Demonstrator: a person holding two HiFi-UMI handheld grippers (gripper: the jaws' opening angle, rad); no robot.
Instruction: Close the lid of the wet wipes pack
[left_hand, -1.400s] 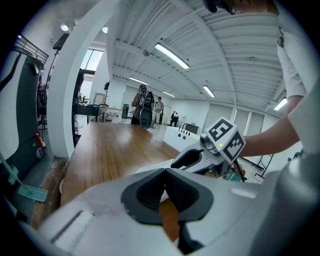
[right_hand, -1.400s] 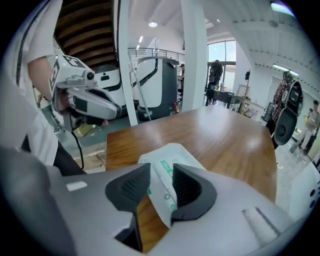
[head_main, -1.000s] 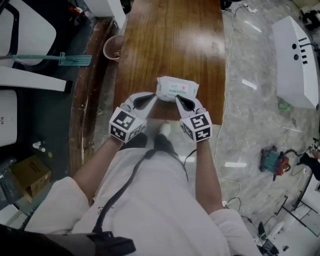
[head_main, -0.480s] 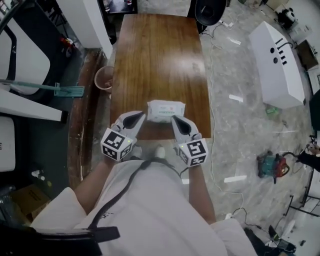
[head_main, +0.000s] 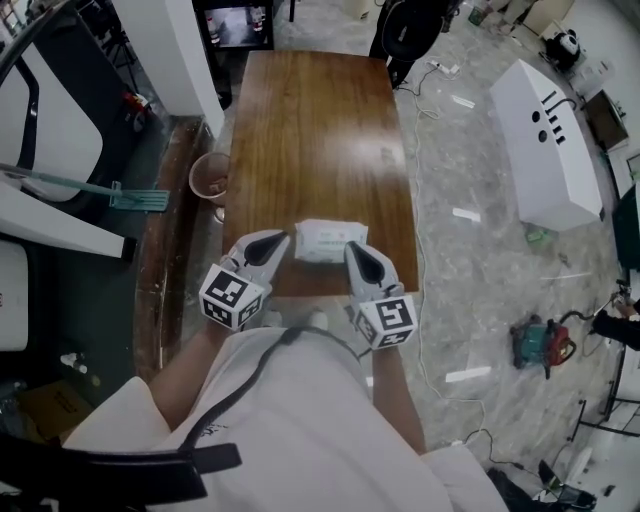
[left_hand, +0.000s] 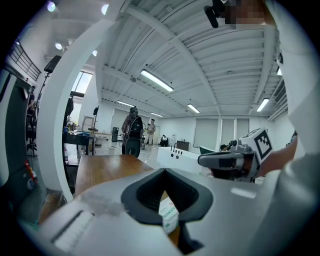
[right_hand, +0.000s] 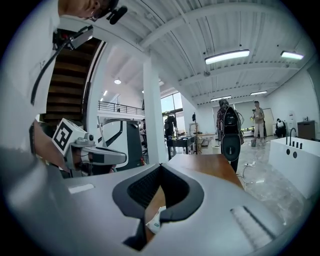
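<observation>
A white wet wipes pack (head_main: 331, 241) is seen from above, lying flat near the near edge of a long wooden table (head_main: 310, 130), roughly midway across its width. The pack is a soft rectangle with its long side running left to right. A faint greenish label is printed across its top. No raised flap is seen on the pack, but whether the lid is fully pressed down cannot be told at this size.

The pack is flanked by two grippers held by a person in a white shirt. The left gripper (head_main: 281, 240) is placed at the pack's left end and the right gripper (head_main: 354, 250) at its right end, each tip right against the pack or just beside it. A cube with square black-and-white markers (head_main: 232, 296) is carried behind each gripper.

In the left gripper view, the left gripper's jaws are seen closed, tips meeting, with a diamond-shaped opening left between the dark pads (left_hand: 142, 192). Through it a white corner of the pack with green print is seen.

In the right gripper view, the right gripper's jaws are likewise closed at the tips, and a small white piece of the pack shows below the pads (right_hand: 135, 192).

A round brown bin (head_main: 210, 178) stands on the floor beside the table's left edge.
</observation>
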